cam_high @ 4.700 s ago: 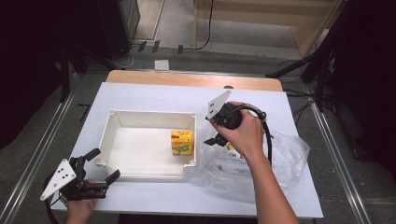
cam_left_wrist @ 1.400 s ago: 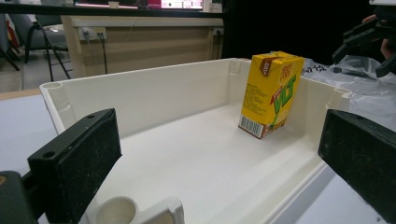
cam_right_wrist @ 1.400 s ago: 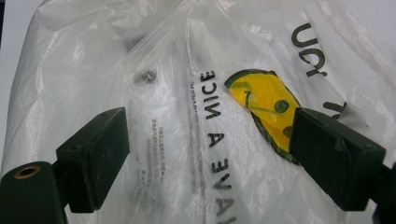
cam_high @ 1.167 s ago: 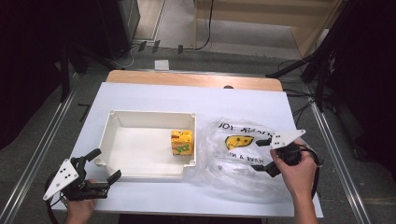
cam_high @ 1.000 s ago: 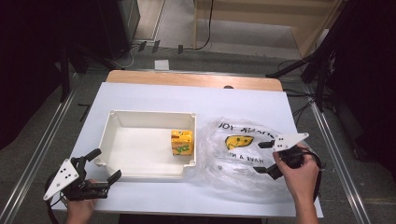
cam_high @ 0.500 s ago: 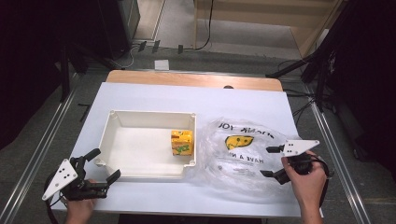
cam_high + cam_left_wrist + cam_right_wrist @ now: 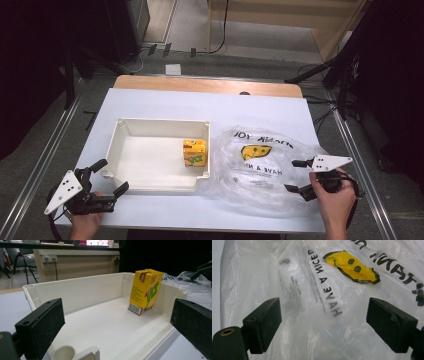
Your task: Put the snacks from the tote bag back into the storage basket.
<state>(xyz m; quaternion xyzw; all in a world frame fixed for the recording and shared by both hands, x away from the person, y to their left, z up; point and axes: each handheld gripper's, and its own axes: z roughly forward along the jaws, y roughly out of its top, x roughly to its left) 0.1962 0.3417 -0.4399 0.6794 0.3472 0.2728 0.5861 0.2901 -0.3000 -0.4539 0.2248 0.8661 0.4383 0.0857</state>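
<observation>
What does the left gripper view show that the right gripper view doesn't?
The left gripper view alone: the white tray with the yellow juice carton standing upright inside it, and a wooden counter behind.

The right gripper view alone: a close look at the clear plastic bag's yellow smiley face and its black lettering.

Both: the clear plastic bag itself, at the far right edge in the left gripper view, and a pair of wide-open black jaws rising from the bottom.

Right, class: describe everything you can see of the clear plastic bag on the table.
The plastic bag is thin, clear and crinkled, printed with a yellow smiley face and black lettering including "HAVE A NICE". It lies flattened on the white table, right of the white tray and against its edge. The right gripper hovers open at its right side.
</observation>
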